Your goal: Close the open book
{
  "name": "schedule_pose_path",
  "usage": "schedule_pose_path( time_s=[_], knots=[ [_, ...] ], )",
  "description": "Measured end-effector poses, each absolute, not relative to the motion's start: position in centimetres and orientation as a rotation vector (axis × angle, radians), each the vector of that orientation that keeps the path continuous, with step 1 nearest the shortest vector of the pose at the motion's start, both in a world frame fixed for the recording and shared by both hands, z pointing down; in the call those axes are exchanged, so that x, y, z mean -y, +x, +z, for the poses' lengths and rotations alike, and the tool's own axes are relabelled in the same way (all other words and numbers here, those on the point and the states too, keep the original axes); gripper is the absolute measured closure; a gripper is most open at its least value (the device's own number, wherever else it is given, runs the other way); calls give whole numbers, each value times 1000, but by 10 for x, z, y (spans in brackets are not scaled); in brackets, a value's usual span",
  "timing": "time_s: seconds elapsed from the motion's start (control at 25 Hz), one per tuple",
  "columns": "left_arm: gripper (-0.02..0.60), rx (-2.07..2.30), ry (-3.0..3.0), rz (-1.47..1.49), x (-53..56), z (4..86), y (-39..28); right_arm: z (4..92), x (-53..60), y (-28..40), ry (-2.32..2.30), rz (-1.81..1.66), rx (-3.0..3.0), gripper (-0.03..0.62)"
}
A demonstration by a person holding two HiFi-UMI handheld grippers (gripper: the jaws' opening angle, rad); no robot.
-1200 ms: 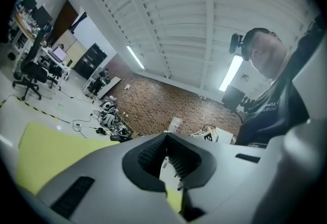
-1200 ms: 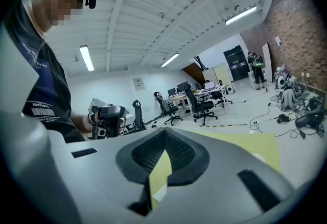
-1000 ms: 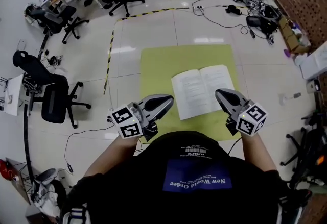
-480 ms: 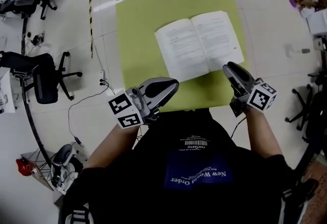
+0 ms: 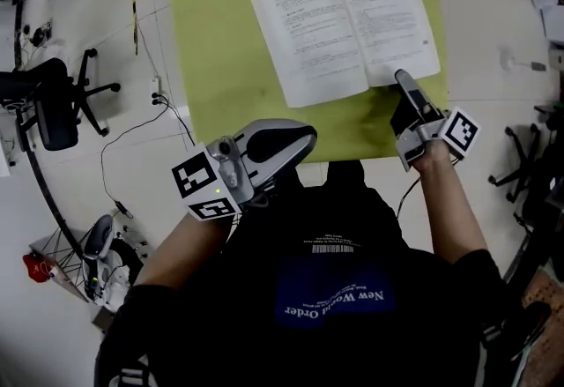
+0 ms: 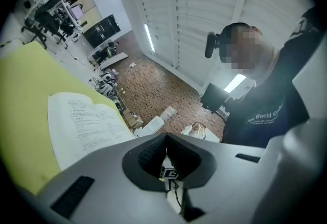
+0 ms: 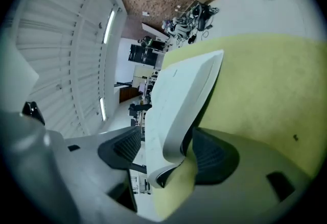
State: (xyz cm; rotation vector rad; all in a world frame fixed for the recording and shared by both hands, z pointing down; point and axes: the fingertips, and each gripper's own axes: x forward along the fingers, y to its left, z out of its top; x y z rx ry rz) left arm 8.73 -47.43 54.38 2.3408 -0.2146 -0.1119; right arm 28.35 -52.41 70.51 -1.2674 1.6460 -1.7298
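Looking down through the head view, I see the open book [image 5: 344,28] lying flat, pages up, on a yellow-green mat [image 5: 220,24] spread on the floor. The right gripper [image 5: 405,81] reaches in at the book's near right corner, with its tip at the page edge. The left gripper [image 5: 300,140] hangs just short of the mat's near edge, well apart from the book.

In the left gripper view the jaws are pressed together with nothing between them. The book shows off to the left on the mat, untouched by this tool.

In the right gripper view the jaws have just been opening and stand wide, straddling the corner of the right-hand half. The stack of pages and the cover curl up between the pads. One pad sits just beside the cover and the other stands clear of the page face, so I read no pinch yet.

I judge this a light, floppy paperback. Held by one corner, the block will likely sag and fan, and loose top leaves could slip out of the pads. I would take the whole right half, cover included, along its outer edge rather than at the tip. A gentle clamp should do before folding it over the spine.
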Motion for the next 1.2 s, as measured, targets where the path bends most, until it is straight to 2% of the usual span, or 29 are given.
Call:
schedule_pose_path(
  time_s=[0.44, 0.48, 0.56, 0.64, 1.2],
  knots=[
    [575, 245, 2325, -143, 473, 539, 73, 700, 559, 299, -1190, -1552, -1549, 307],
    [575, 246, 2322, -146, 473, 539, 71, 702, 562, 299, -1199, -1546, -1535, 332],
    [575, 249, 2320, -148, 471, 539, 69, 706, 564, 299, -1232, -1540, -1529, 472],
    [575, 254, 2319, -151, 469, 539, 67, 704, 563, 297, -1252, -1508, -1575, 496],
    [575, 296, 2340, -169, 473, 522, 53, 663, 564, 266, -1614, -1188, -2278, 505]
  ],
)
